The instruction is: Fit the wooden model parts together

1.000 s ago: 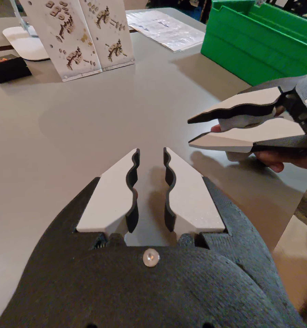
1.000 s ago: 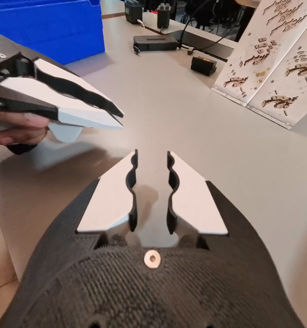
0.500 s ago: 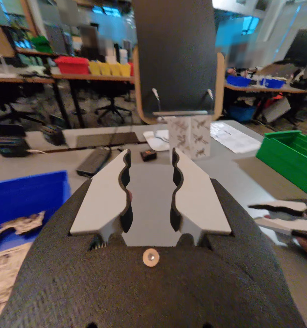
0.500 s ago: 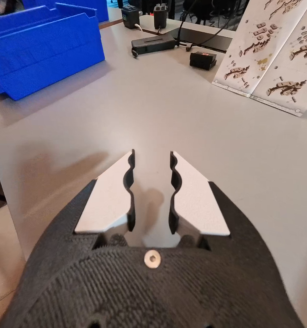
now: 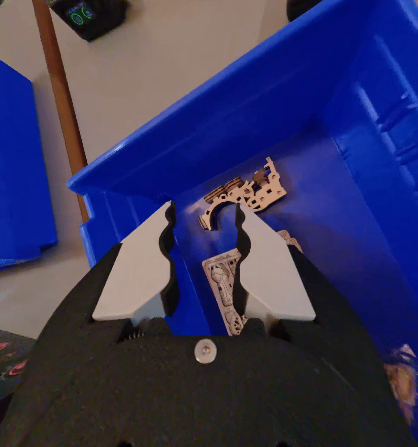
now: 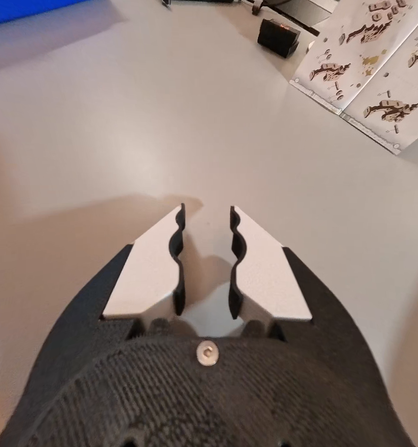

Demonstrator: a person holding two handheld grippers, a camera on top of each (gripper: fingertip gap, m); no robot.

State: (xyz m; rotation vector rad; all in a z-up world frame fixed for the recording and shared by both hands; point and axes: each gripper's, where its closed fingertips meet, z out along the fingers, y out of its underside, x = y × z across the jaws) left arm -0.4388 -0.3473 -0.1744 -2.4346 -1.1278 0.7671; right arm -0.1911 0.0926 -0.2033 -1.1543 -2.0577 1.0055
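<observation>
My left gripper (image 5: 204, 205) is open and empty, held over a blue bin (image 5: 239, 125) and pointing down into it. On the bin floor lies a partly built wooden model piece (image 5: 244, 198) with an arched cut-out, just beyond my fingertips. A flat wooden parts sheet (image 5: 221, 283) lies nearer, partly hidden by my right finger (image 5: 270, 273). My right gripper (image 6: 206, 209) is open and empty above the bare grey table (image 6: 179, 121). No wooden part shows in the right wrist view.
A second blue bin (image 5: 12, 169) stands to the left, with a brown table edge strip (image 5: 60, 101) between. In the right wrist view, standing instruction sheets (image 6: 377, 72) are at the far right, a small black box (image 6: 276, 38) behind, and a blue bin edge (image 6: 21, 17) far left. My hands' fingertips stand some 50 cm from each other.
My left gripper has swung left from the table and room view to above the blue bin, opening wider. My right gripper has tipped down toward the table. The left gripper has left the right wrist view.
</observation>
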